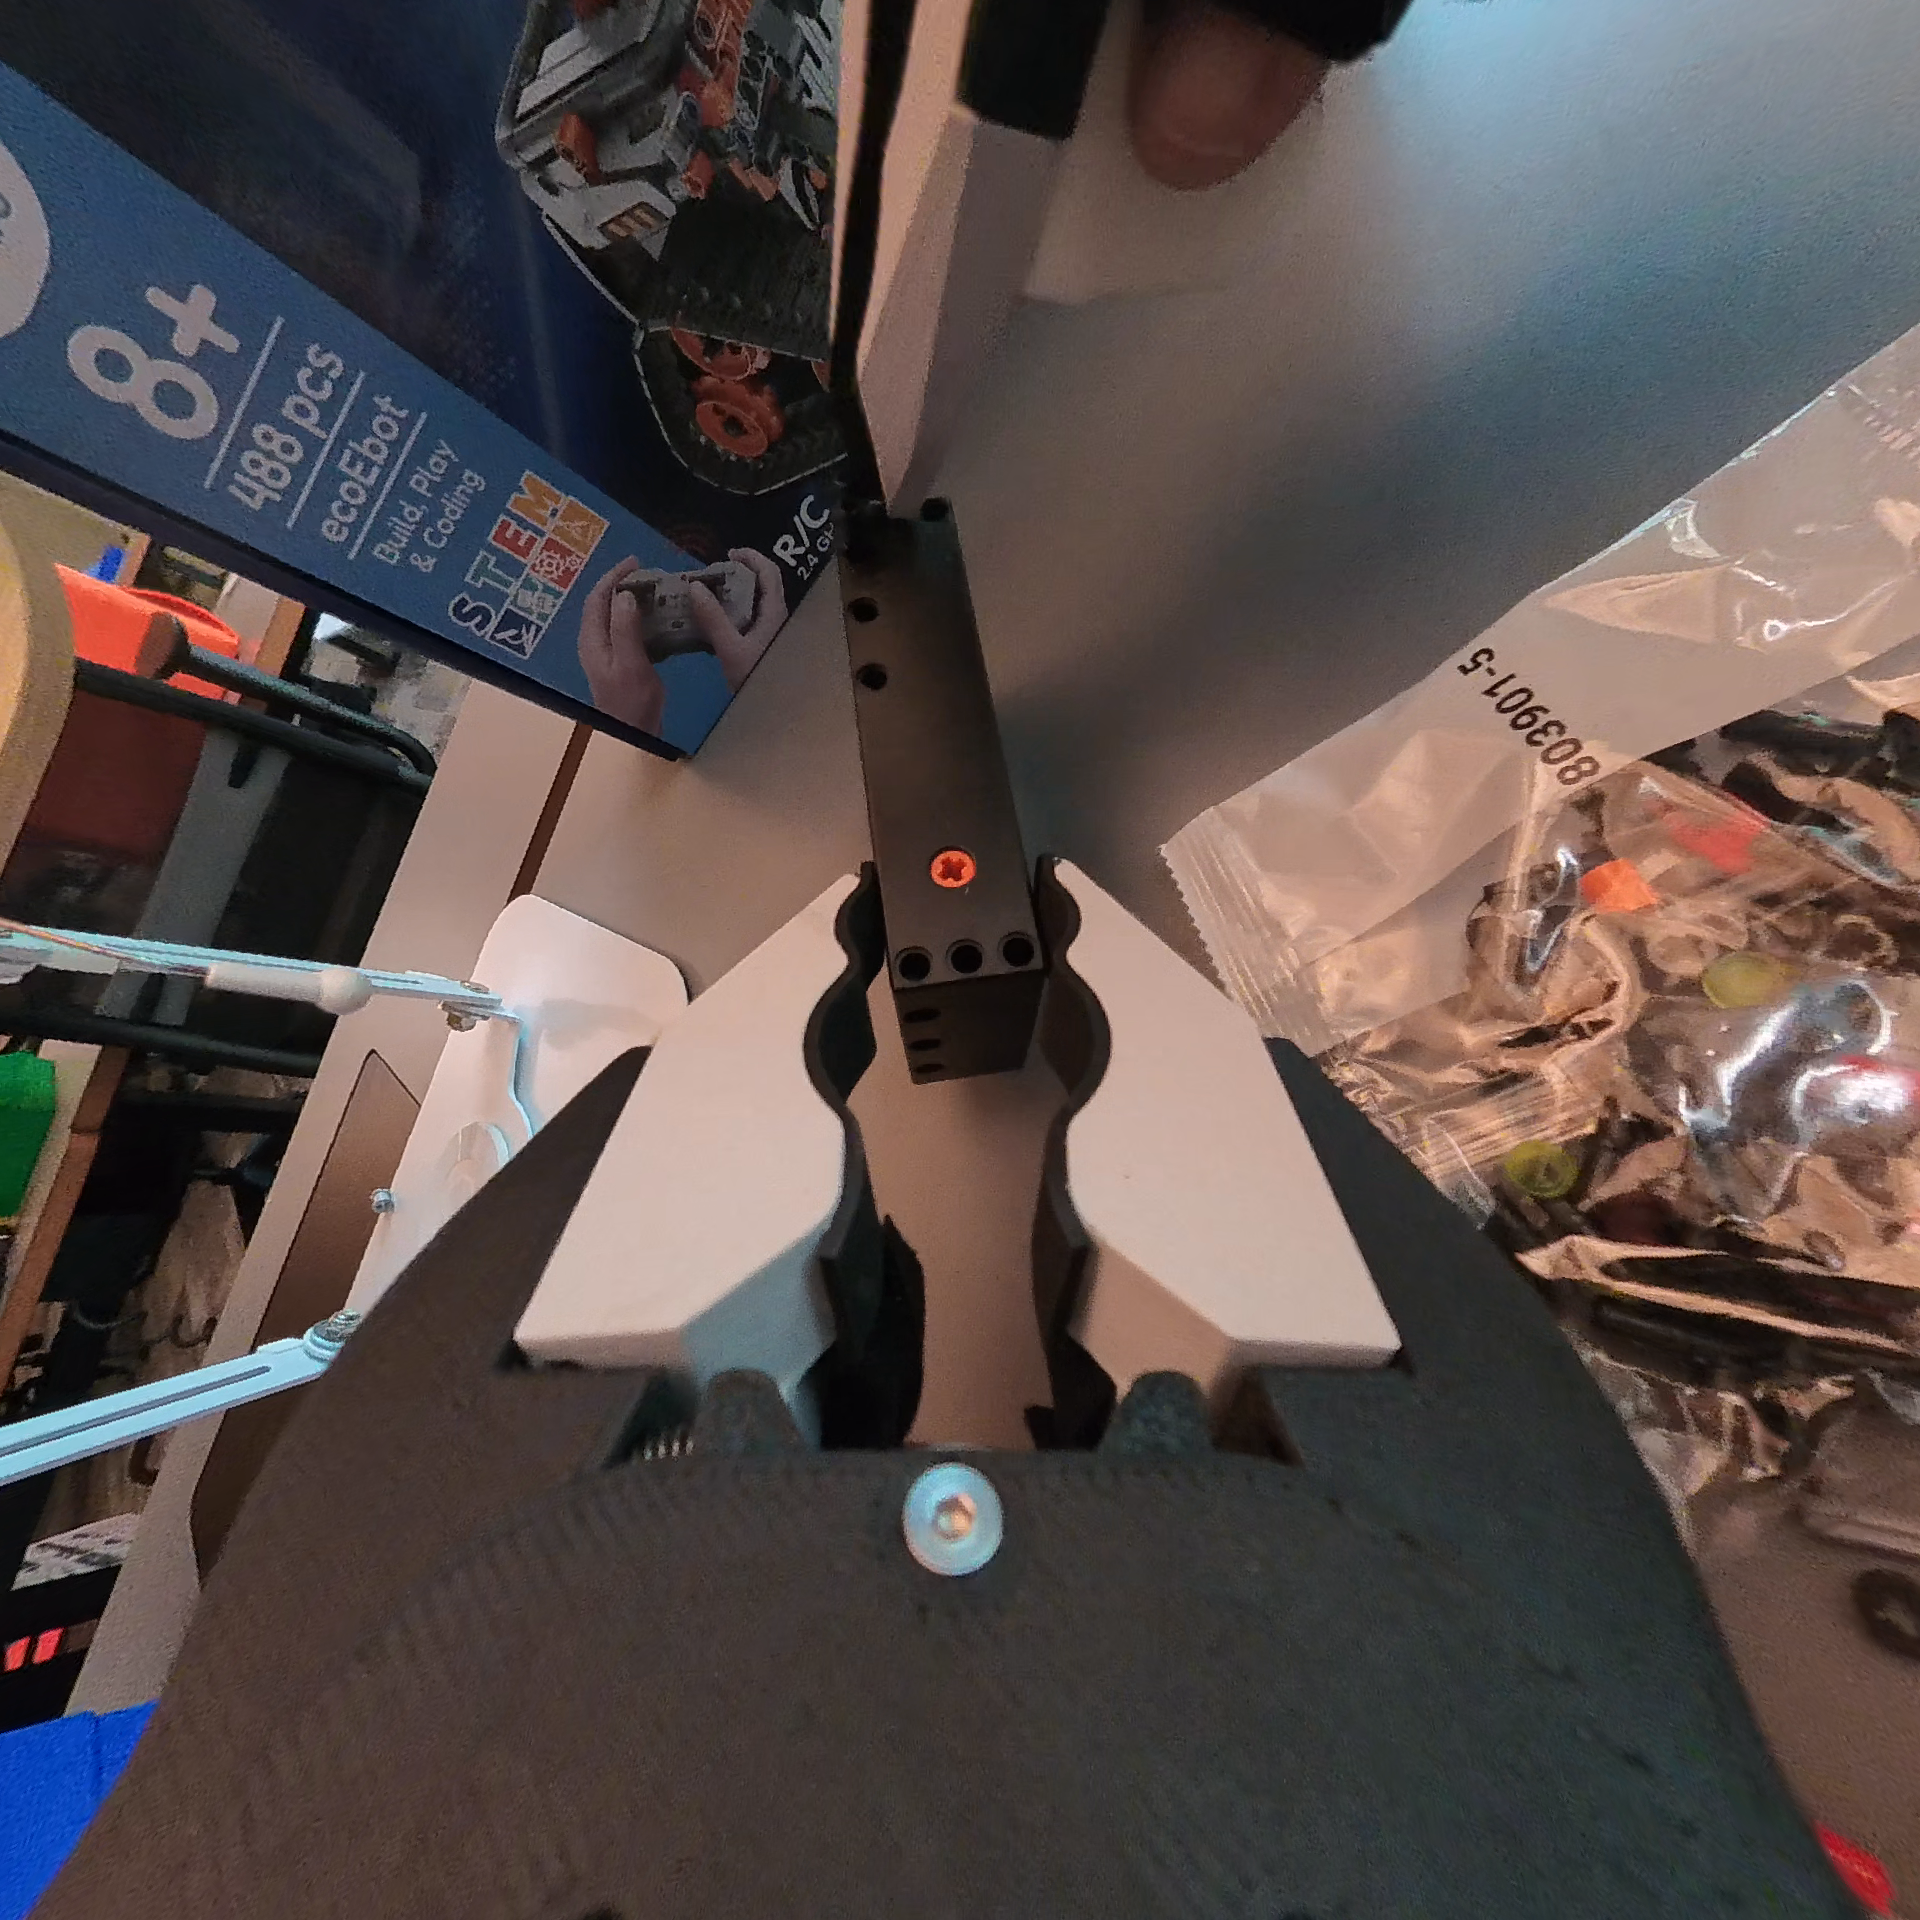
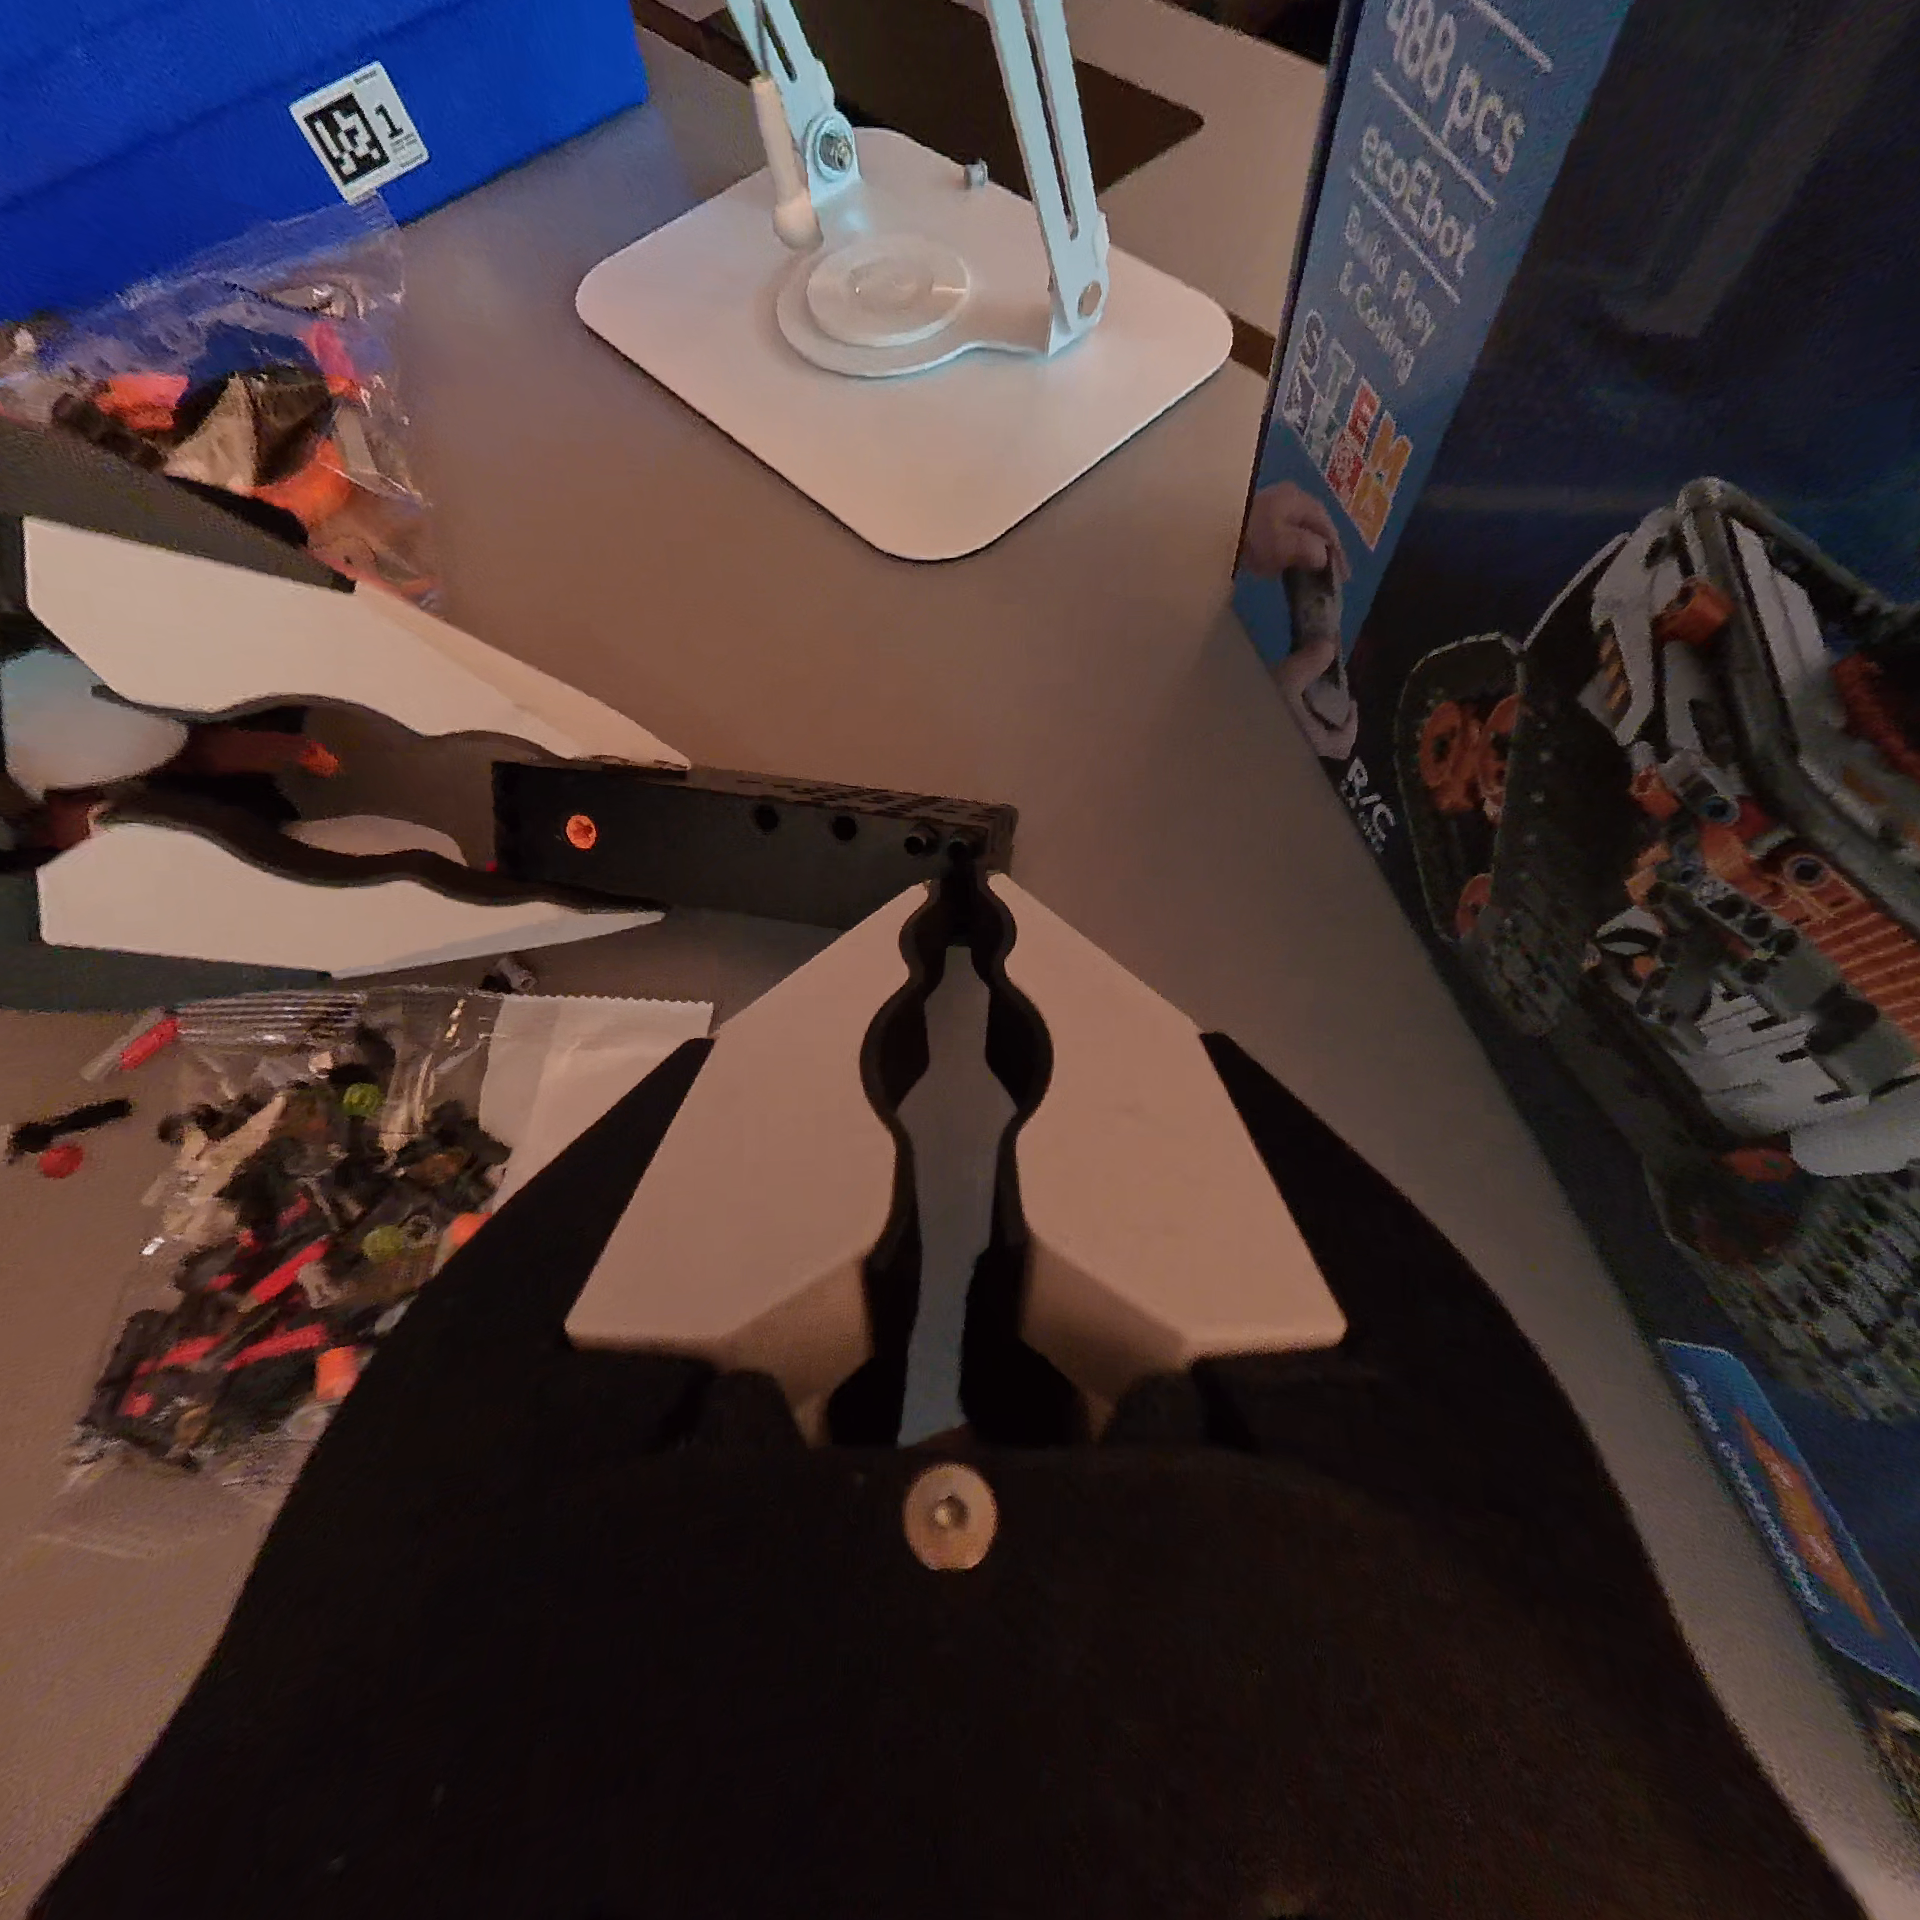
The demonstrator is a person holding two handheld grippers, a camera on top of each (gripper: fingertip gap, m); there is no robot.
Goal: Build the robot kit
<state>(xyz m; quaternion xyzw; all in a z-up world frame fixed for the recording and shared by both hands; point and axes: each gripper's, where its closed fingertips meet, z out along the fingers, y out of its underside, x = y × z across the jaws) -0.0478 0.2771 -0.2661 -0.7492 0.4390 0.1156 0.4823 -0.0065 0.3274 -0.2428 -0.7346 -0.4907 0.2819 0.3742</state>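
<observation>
The left gripper [image 1: 961, 904], nearest the lens in the left wrist view, is clamped on the near end of a long black block [image 1: 940, 790], gripping its two side faces just behind an orange pin [image 1: 950, 868]. The block is held above the grey table [image 1: 1351, 436], pointing away from the camera.

To its left stand a white stand base [image 2: 914, 416] and, farther off, a blue toy box [image 1: 343, 457]. To its right lies a clear bag of small parts [image 1: 1621, 997].

In the right wrist view the right gripper [image 2: 958, 883] is nearly closed, tips pinched on a small black pin [image 2: 958, 854] at a hole in the block's far end. How firmly it holds the pin cannot be told.

Risks, as judgements:
- The left grip covers only one end; a side push at the far end may pivot the block between the pads.
- A tilted pin may jam or slip out and drop among the loose parts.
- A wide swing may strike the box, which stands close.
</observation>
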